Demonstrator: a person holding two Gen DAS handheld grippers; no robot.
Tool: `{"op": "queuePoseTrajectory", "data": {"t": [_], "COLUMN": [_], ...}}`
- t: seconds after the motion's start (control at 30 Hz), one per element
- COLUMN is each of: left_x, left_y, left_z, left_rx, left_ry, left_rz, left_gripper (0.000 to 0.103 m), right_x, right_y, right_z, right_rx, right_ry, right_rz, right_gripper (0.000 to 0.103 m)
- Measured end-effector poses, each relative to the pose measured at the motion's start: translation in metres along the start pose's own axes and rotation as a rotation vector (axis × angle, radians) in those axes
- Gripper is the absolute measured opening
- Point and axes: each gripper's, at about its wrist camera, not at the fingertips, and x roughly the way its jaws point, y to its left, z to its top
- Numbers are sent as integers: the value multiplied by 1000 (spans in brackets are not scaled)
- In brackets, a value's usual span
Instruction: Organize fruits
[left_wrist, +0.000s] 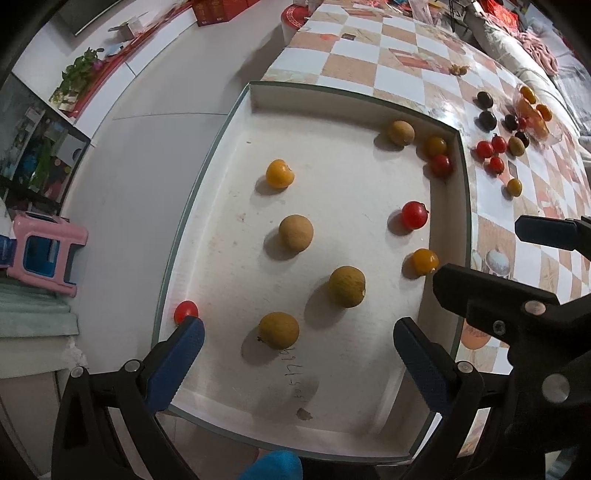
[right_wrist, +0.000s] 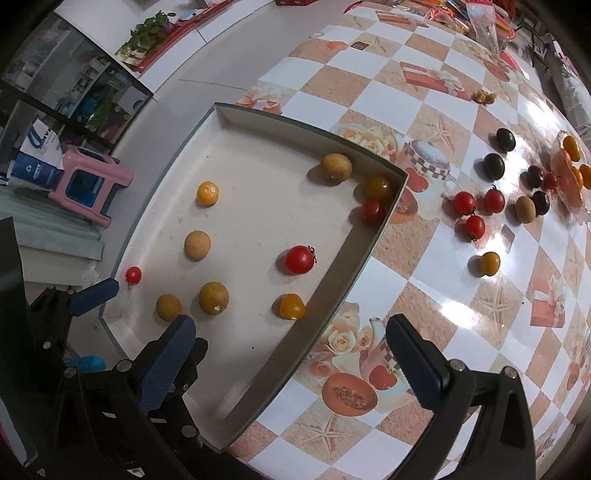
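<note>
Both handheld grippers hover with jaws spread wide and nothing between them as the fruit sorting stands partway done. The left gripper hangs over the near end of the shallow white tray, just short of a tan longan; the right gripper straddles the tray's right wall, 1 finger inside and 1 over the patterned tablecloth. Inside the tray lie about 11 small fruits: a red cherry tomato against the left rim, a second longan, an orange tomato and a larger red tomato near the right wall, and 3 more clustered in the far right corner. Beyond the wall, a lone yellow fruit, 3 red tomatoes and several dark plums wait on the cloth beside a clear dish of orange fruit. The risk ahead looks plain: round fruits roll, so an off-centre pinch could squirt one away, the thin-skinned tomatoes may split under a hard squeeze, and the 2 close-set grippers could knock together or clip the tray wall.
</note>
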Motion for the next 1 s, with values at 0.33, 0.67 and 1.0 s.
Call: {"op": "queuePoseTrajectory", "data": {"t": [0.33, 0.67, 1.0], "left_x": [0, -2, -2], "left_y": [-6, -9, -8], "left_z": [1, -1, 0], "left_rx": [13, 20, 25], "left_ry": [3, 4, 9], "left_rz": [34, 18, 7], "left_gripper": [103, 103, 103], "right_x": [0, -2, -1], "right_y": [-5, -6, -7], "right_z": [0, 2, 4], "right_rx": [17, 22, 17], "right_ry": [1, -1, 5], "right_rz": [-2, -4, -5], "right_gripper": [103, 103, 103]}}
